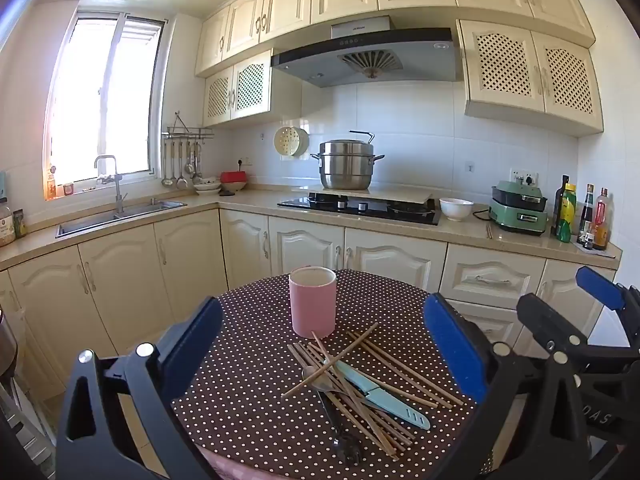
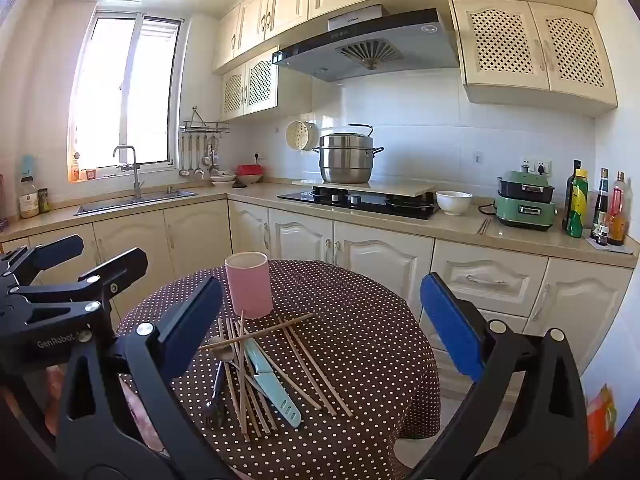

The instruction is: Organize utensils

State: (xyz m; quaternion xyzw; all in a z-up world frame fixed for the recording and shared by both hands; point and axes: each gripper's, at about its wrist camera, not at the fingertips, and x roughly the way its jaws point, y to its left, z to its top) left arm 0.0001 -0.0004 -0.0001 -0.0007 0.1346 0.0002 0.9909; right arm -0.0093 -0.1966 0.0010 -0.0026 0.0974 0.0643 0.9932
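Utensil pile: chopsticks [image 1: 362, 384], a light blue knife [image 1: 376, 392], a spoon [image 1: 314, 376] and a dark fork [image 1: 344, 438] were all heaped together on the table, right in front of the pink cup.
Chopsticks: wooden, mostly fanned out flat, with one lying crosswise on top of the heap and almost reaching the cup's base.
Knife: sat on top of the chopsticks, pointing away from the cup on a slant.
Spoon and fork: spoon bowl tucked under the crossing chopstick, fork at the end of the pile farthest from the cup.
Pink cup [image 1: 313, 301]: stood upright behind the pile; couldn't see inside it.
Table [image 1: 248, 376]: round, brown cloth with white dots, cup roughly in the middle.
Left gripper [image 1: 324, 356]: jaws spread wide, gripping nothing, hovering on the near side of the pile from the cup.
Right gripper [image 2: 322, 332]: same deal, wide apart and holding nothing, cup off toward its left finger.
Behind the cup: kitchen counter [image 1: 460, 232] with a steel pot [image 1: 346, 165] on the stove.
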